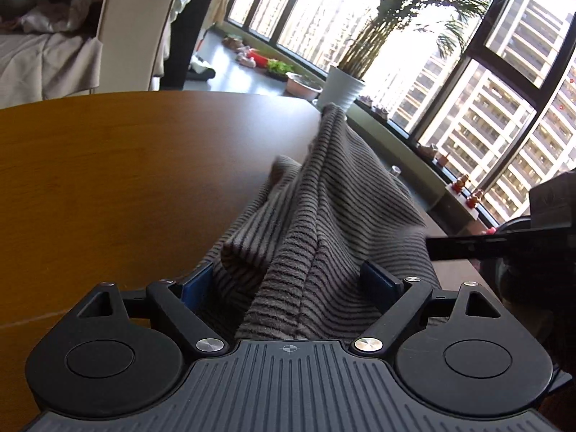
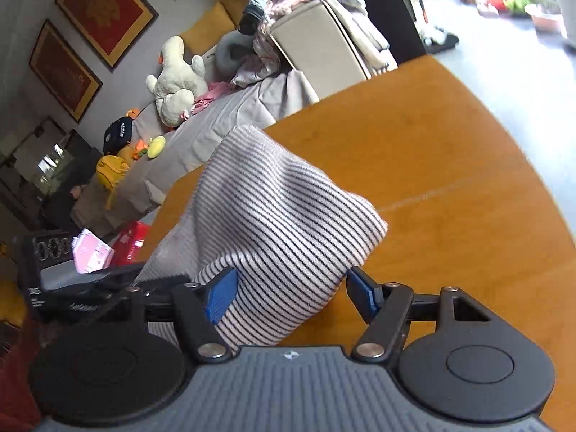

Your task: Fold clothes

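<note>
On the left of the left wrist view, the wooden counter [image 1: 126, 165] lies bare, a broad open stretch running out to its curved far edge, beyond which stand a cloth-draped sofa [image 1: 50, 54] and a dark floor. The striped grey garment [image 1: 324, 223] sits toward the counter's right edge, bunched into a raised ridge that climbs away toward the far right edge near a white plant pot [image 1: 342, 86] on the window side. The left tool [image 1: 288, 280] points forward along the counter, low over it, its blue pads spread wide on either side of the cloth; the fabric fills the gap between them, and the jaws stand open rather than clamped. At the right margin of this view the dark body of the other tool reaches in, touching the garment's right side.

In the right wrist view, the left tool shows as a dark shape at the left margin beside the garment. The garment [image 2: 280, 216] lies near the counter's edge facing the sofa, with a folded flap lifted. The right tool [image 2: 291, 288] is tilted, its jaws apart: the left pad [image 2: 221, 295] touches the cloth, the right pad [image 2: 363, 295] stands clear. To the right, the counter [image 2: 450, 180] lies open out to its curved edge.
</note>
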Demonstrator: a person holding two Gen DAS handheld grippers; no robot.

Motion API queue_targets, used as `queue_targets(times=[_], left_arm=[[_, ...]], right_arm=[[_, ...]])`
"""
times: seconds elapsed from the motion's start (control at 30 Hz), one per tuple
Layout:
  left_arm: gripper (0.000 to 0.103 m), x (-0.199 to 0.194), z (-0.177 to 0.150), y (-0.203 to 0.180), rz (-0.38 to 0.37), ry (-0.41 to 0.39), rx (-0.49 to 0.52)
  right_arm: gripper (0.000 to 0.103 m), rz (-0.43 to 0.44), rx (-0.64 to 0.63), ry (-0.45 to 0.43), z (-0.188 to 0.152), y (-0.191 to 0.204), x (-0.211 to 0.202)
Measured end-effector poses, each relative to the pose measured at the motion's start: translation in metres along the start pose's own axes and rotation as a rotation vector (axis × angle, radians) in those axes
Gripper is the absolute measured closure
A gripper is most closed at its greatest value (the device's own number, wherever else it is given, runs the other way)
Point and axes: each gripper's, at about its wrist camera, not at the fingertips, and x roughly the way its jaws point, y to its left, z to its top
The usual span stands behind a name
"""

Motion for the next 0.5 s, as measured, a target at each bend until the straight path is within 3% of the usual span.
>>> queue_targets(times=[0.17,0.33,0.4,0.5], left_arm=[[0.012,0.005,-0.016,-0.033,-0.067,0.016,0.036],[0.013,0.005,-0.03,-0.063,-0.128,0.028,0.084],[0.012,-0.005,-0.031,-0.066,-0.127,0.005,0.098],[0.01,-0.028,-0.023,-0.056,-0.056,-0.075,0.076]], right_arm=[[0.032,-0.11,-0.111,-0.054,0.027,0.0,0.012],[0.028,-0.193,-0.229,-0.104,0.031,0.006,0.006],[0.025,-0.198,-0.256,-0.125,0.024,0.008,-0.007],[0.021,-0.173,-0.266,-0.187,0.007,0.014,-0.032]])
